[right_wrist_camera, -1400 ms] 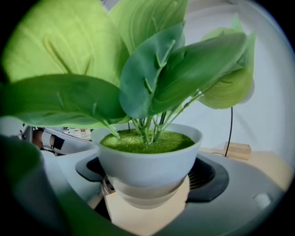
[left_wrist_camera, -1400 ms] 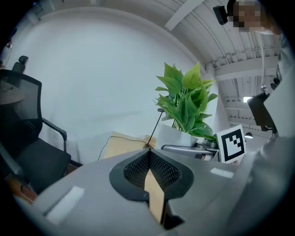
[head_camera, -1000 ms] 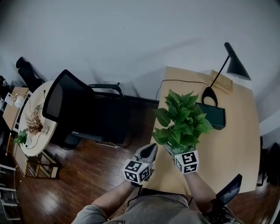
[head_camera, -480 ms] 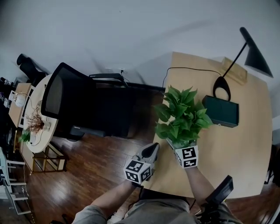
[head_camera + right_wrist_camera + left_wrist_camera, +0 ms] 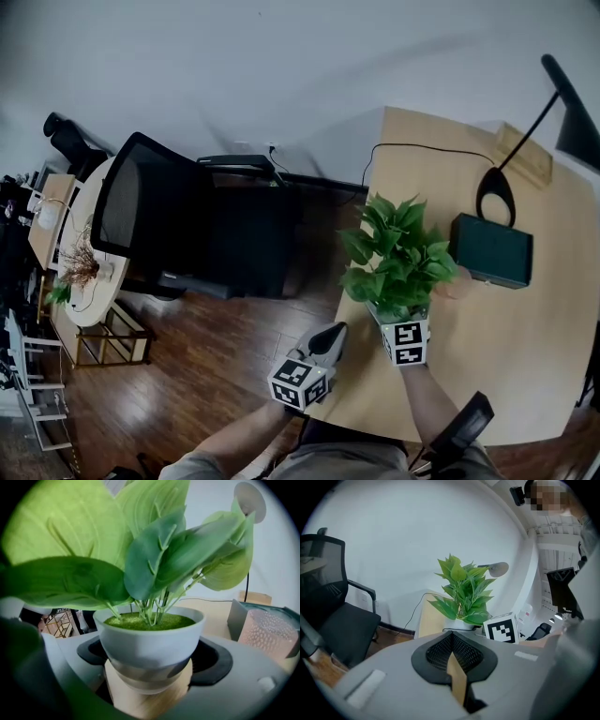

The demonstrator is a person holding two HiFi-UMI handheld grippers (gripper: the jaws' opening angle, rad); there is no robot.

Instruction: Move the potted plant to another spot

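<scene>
Head view, far left of the frame: a round table [image 5: 91, 246] with a dry twiggy arrangement on it, and beside it a black office chair [image 5: 159, 220] on the dark wood floor.

Lower centre, the left gripper [image 5: 330, 336] hangs off the left edge of the wooden desk [image 5: 487, 366]. Its own view shows the two black pads pressed together with nothing between them.

Now the potted plant [image 5: 398, 258], right of centre in the head view, over the left part of the desk. It has broad, pointed, bright green leaves on thin stems that spread wider than the pot. The pot [image 5: 147, 634] is small, white and round, tapering toward its base, and is filled to the rim with a green mossy surface.

The right gripper [image 5: 403, 330] sits just below the foliage, and its own view shows both jaws pinching the lower half of the pot, one on each side. Tan wood shows blurred beneath the base, so I cannot tell whether the pot rests on the desk or hangs just above it.

Further right, a dark green box [image 5: 492, 250] lies on the desk with a pinkish dimpled object [image 5: 269, 632] just beside it. At the upper right stands a black desk lamp [image 5: 525, 141], its cable running along the back of the desk.
</scene>
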